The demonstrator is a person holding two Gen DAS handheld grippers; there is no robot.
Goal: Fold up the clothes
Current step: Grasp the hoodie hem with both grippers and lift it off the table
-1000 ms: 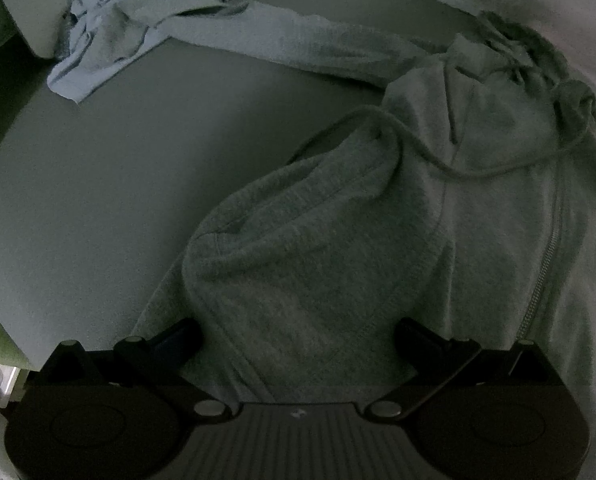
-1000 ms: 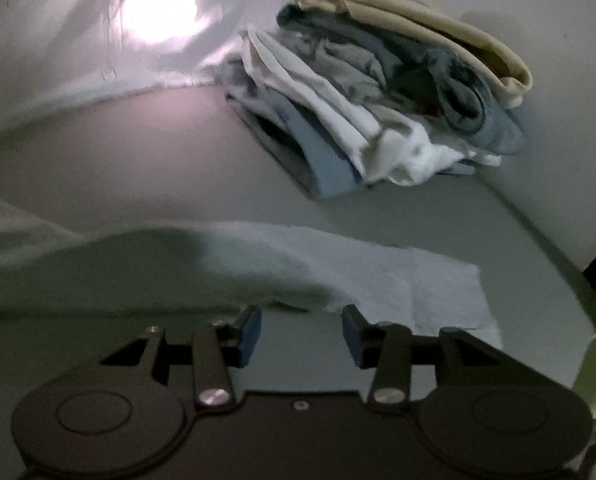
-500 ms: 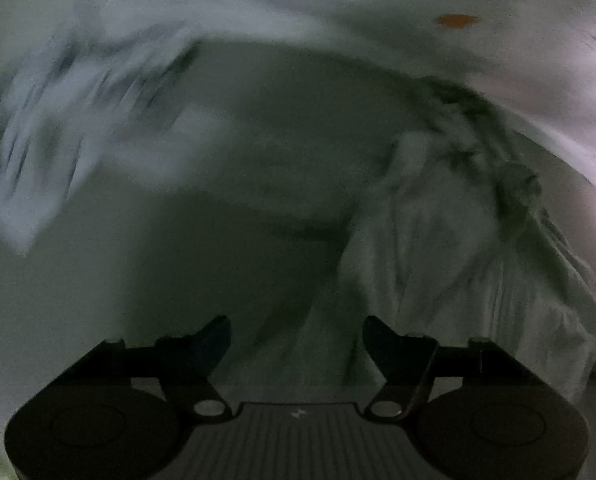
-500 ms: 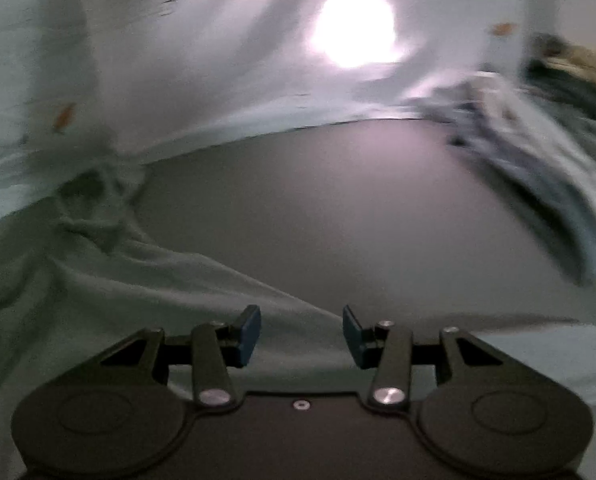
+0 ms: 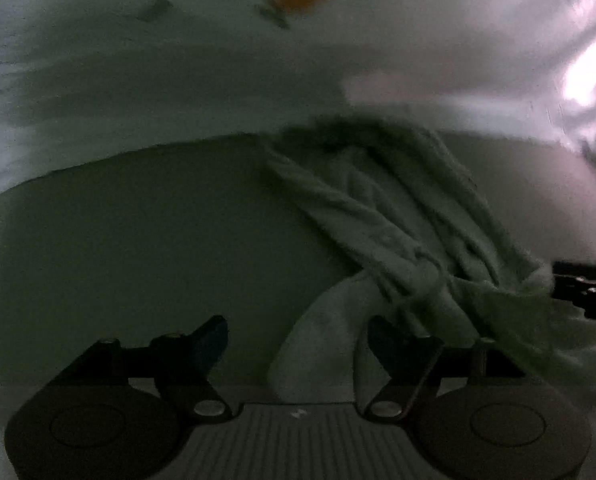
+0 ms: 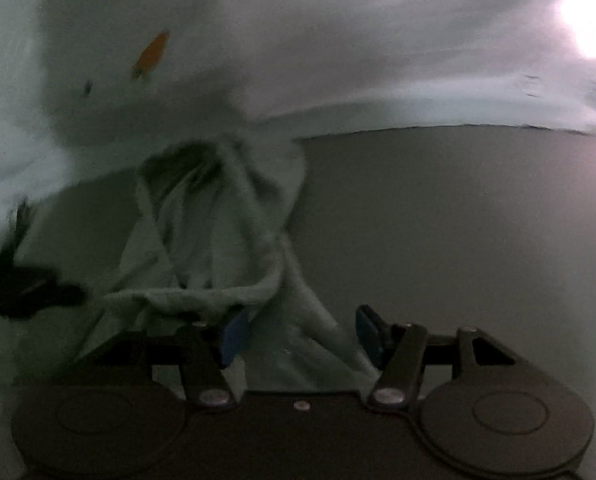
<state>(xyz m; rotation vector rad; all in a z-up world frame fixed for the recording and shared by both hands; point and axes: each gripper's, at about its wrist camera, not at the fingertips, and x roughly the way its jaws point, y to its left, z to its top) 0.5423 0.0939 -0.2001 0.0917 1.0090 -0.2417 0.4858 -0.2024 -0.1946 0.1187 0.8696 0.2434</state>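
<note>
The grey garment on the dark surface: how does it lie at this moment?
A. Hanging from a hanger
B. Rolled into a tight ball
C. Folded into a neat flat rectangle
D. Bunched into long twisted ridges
D: the grey garment lies gathered in long rumpled ridges across the dark surface, with no flat folded edges, no hanger and no ball shape in either view.
</note>
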